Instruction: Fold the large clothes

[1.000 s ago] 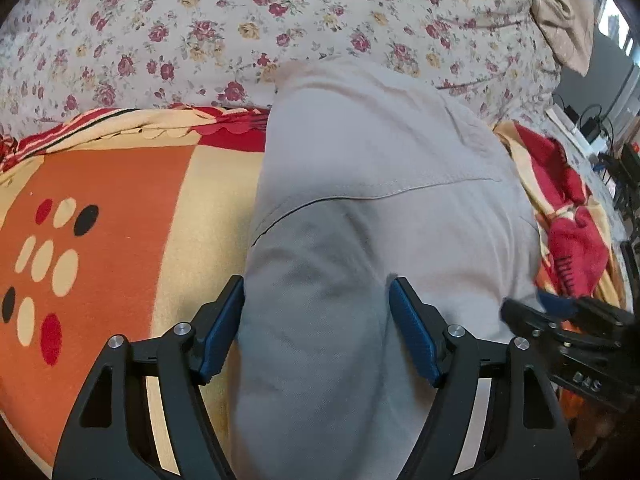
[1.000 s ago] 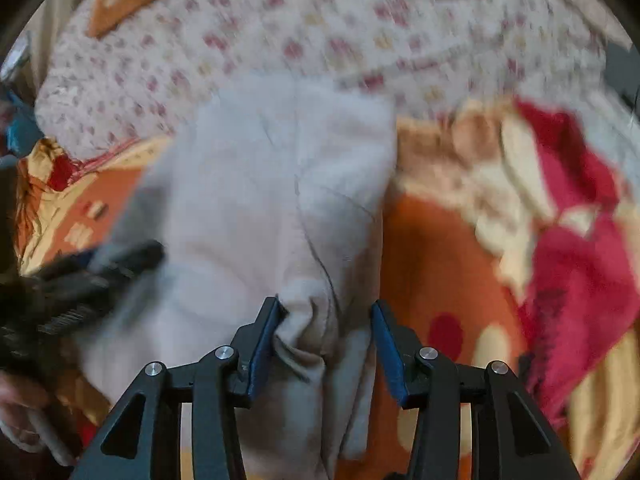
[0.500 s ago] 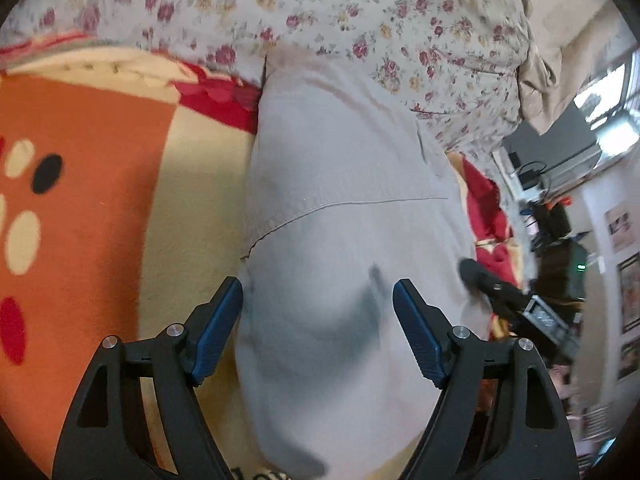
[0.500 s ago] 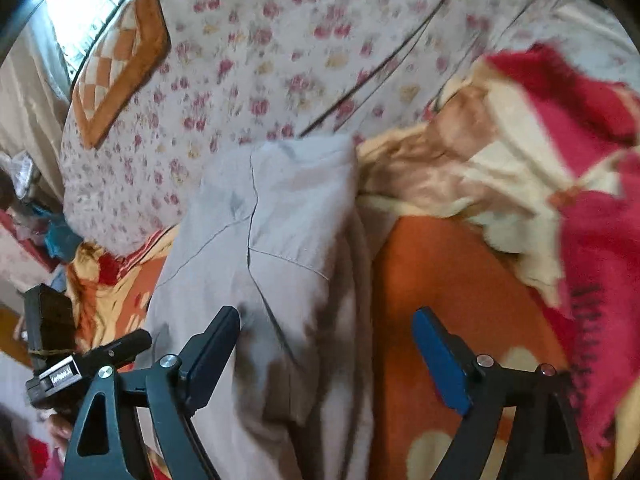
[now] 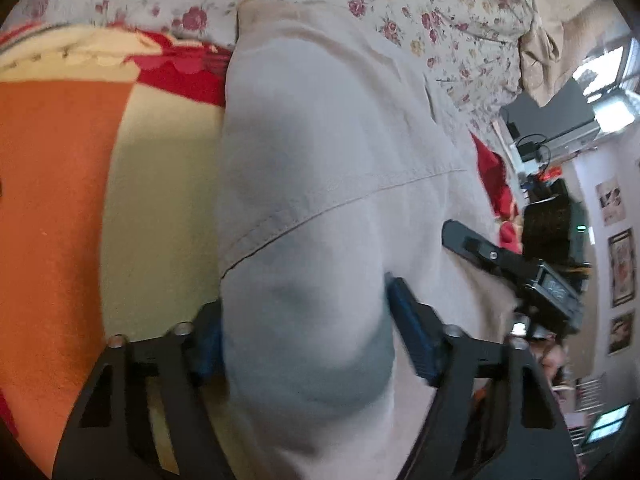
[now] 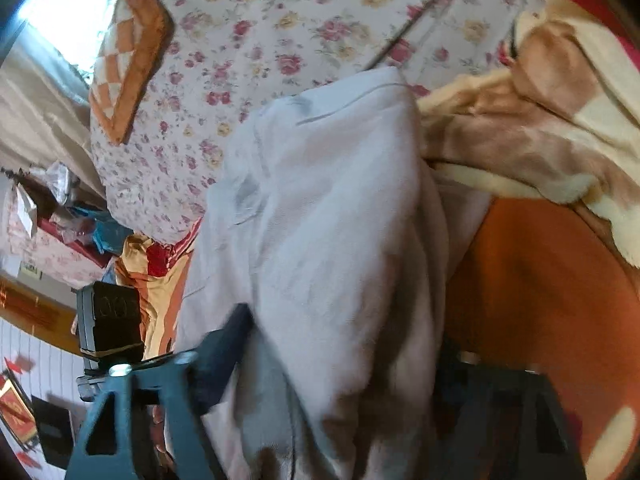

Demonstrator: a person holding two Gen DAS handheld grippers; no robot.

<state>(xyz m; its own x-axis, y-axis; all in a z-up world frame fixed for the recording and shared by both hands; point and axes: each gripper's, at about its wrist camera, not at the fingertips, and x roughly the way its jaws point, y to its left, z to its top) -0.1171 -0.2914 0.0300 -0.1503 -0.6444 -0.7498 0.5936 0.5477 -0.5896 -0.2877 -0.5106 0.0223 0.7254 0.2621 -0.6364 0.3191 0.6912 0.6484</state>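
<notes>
Pale grey garment [image 5: 328, 152], folded into a long strip, lies on the bed across an orange, cream and red blanket [image 5: 52, 208], far end reaching onto the floral bedsheet [image 5: 420, 12]. A stitched seam runs diagonally across the cloth in the left wrist view. Left gripper [image 5: 304, 344]: fingers spread wide, blue pads on either side of the near end of the garment, cloth bulging up between them; the left pad is partly hidden behind the fabric edge. Whether the pads press the cloth cannot be told; frame is blurred. Right gripper [image 6: 340, 368] seen in its own view: fingers also wide apart, garment [image 6: 332, 220] bunched and raised between them; the right finger is in dark shadow under a fold, so contact cannot be told. Right gripper also appears at the right of the left wrist view [image 5: 516, 264], at the garment's right edge. Blanket [image 6: 532, 280] is rumpled at upper right of the right wrist view. A checked orange pillow [image 6: 128, 52] sits on the floral sheet [image 6: 280, 24] at upper left. Room clutter and framed pictures at frame edges.
</notes>
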